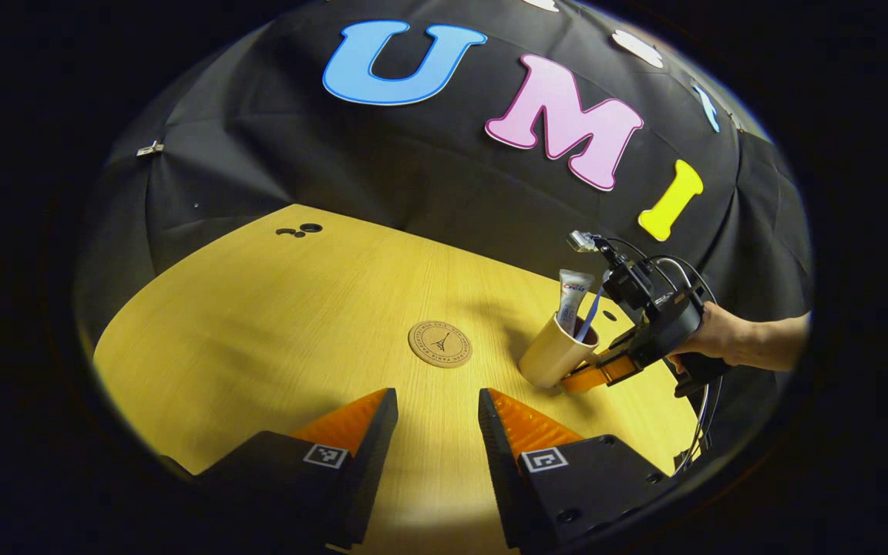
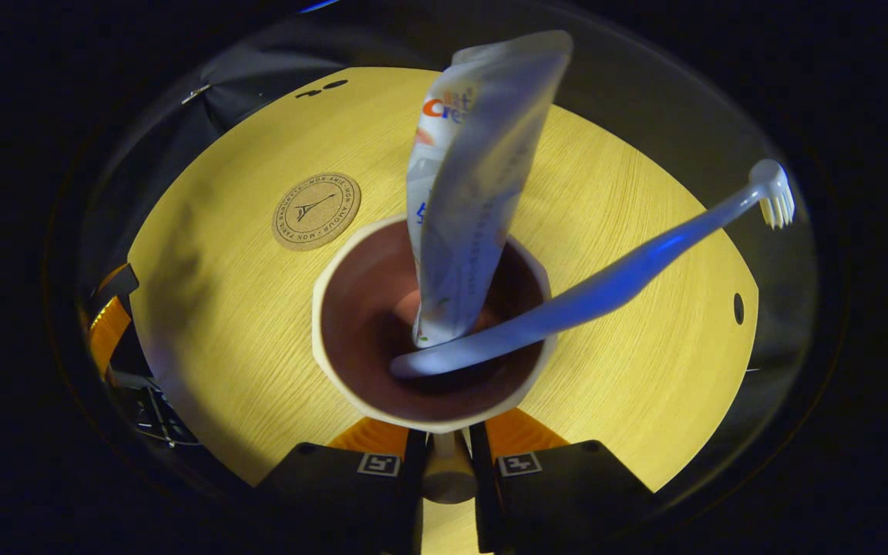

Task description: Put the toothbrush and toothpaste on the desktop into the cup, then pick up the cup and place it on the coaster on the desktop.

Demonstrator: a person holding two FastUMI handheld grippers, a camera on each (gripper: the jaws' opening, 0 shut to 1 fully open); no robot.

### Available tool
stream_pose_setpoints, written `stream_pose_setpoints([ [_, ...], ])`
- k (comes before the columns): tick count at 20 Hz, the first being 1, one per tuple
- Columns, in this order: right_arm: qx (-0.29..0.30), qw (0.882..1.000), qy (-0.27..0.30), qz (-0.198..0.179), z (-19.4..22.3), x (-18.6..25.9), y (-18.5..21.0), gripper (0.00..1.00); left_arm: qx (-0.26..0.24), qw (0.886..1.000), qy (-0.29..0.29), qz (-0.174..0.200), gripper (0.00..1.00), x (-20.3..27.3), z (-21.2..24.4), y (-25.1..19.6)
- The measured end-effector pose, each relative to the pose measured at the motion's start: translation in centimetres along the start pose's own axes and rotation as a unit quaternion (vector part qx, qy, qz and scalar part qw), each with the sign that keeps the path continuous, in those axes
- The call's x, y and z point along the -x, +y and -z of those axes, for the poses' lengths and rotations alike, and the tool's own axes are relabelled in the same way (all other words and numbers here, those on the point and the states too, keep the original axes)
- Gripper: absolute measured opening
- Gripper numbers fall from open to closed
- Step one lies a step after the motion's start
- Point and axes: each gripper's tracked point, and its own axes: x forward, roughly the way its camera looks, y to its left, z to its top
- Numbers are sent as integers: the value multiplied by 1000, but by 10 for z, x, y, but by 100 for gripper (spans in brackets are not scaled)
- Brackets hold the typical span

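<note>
Two finger pairs framing a loaded cup and a bare coaster.

Left gripper (image 1: pixel 438 420) is hovering over the wooden desktop (image 1: pixel 259 324), fingers standing apart with nothing between them; beyond it, the round coaster (image 1: pixel 440 344) is lying flat, near but apart from the cup (image 1: pixel 554 356). Right gripper (image 2: pixel 449 451), held by a hand (image 1: pixel 710 333), is pinching the cup's handle (image 2: pixel 448 470); toothpaste (image 2: pixel 469 193) and toothbrush (image 2: pixel 606 289) are leaning inside the cup.

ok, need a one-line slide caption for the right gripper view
Right gripper clamped on the handle of the cup holding toothpaste and toothbrush, coaster ahead on the desktop.
</note>
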Motion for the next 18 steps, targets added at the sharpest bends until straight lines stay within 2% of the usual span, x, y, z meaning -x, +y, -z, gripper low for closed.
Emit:
stream_pose_setpoints([
  [6, 7, 1000, -24, -3, -15, 11, 17, 31, 0, 1000, -4, 3, 67, 7, 0, 4],
  [7, 8, 1000, -27, -5, -19, 12, 23, 26, -1, 1000, -4, 4, 67, 8, -1, 6],
  [8, 10, 999, -31, -8, -25, 13, 29, 30, -1, 1000, -4, 4, 67, 10, -1, 8],
  [18, 30, 998, -48, -25, -87, 7, 92, 31, -6, 1000, -9, 5, 67, 34, -3, 39],
])
